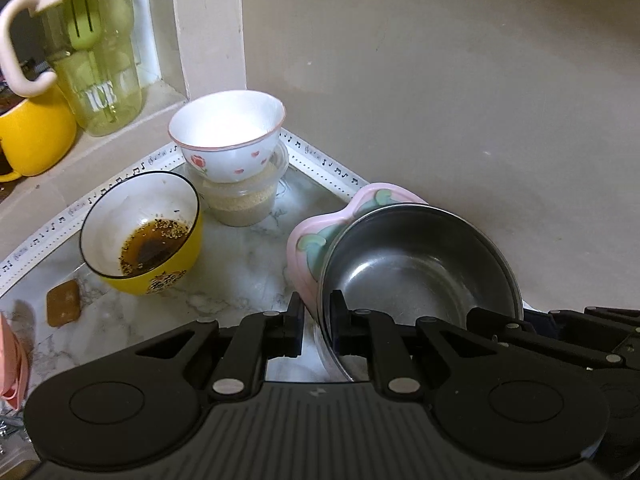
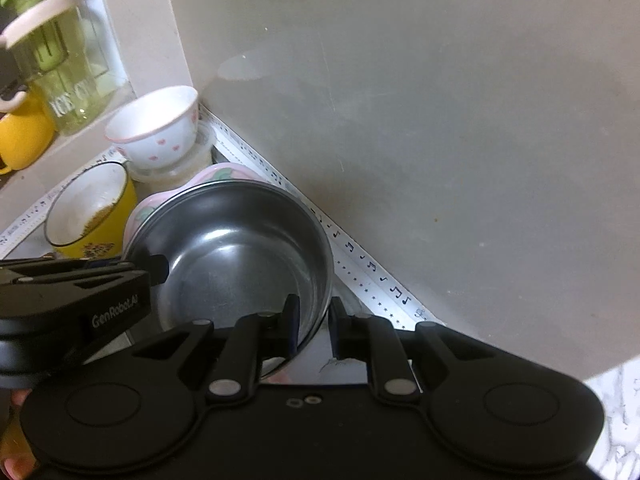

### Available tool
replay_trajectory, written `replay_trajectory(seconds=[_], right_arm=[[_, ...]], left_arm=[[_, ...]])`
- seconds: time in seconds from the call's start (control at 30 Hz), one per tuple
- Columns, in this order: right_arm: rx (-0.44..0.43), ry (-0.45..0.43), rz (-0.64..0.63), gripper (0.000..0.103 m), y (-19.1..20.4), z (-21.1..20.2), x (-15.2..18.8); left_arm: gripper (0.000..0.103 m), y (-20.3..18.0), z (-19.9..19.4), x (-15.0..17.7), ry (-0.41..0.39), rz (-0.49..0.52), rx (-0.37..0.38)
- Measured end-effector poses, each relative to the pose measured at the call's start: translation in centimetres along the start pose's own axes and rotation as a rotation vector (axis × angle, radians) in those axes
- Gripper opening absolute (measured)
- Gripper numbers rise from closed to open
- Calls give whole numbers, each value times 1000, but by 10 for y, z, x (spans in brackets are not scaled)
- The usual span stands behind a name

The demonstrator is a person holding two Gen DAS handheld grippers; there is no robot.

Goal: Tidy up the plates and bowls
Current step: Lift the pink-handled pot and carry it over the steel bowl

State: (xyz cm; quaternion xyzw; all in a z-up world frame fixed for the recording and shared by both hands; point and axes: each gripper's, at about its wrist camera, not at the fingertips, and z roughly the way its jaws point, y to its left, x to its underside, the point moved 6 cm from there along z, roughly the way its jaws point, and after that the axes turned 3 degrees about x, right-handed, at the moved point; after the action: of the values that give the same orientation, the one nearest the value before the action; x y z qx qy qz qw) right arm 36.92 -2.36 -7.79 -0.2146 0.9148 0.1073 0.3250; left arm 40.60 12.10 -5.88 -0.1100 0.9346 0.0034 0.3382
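Marble counter (image 1: 240, 264), steel bowl (image 1: 420, 264) mouth-up, tilted

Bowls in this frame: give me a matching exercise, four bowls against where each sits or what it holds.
Things:
1. steel bowl
2. yellow bowl
3. white flowered bowl
4. pink bowl

States:
A. on top of a plastic tub
B. holds dark sauce with seeds
C. rim pinched by both claws
D. directly behind the steel one

Pairs: 1-C, 2-B, 3-A, 4-D

place: home kitchen | cues: marble counter (image 1: 240, 264); used bowls (image 1: 140, 228); mug (image 1: 32, 136)
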Motion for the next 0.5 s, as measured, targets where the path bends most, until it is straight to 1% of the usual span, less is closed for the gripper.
replay_trajectory(seconds=[0.27,0.5], right_arm=[[3,-19,-24,15,2,-45,10],[11,-34,-32,15,8,-81,28]], left_arm=[[12,-5,-44,16,-7,7,19],[12,-11,-89,41,-27,24,38]])
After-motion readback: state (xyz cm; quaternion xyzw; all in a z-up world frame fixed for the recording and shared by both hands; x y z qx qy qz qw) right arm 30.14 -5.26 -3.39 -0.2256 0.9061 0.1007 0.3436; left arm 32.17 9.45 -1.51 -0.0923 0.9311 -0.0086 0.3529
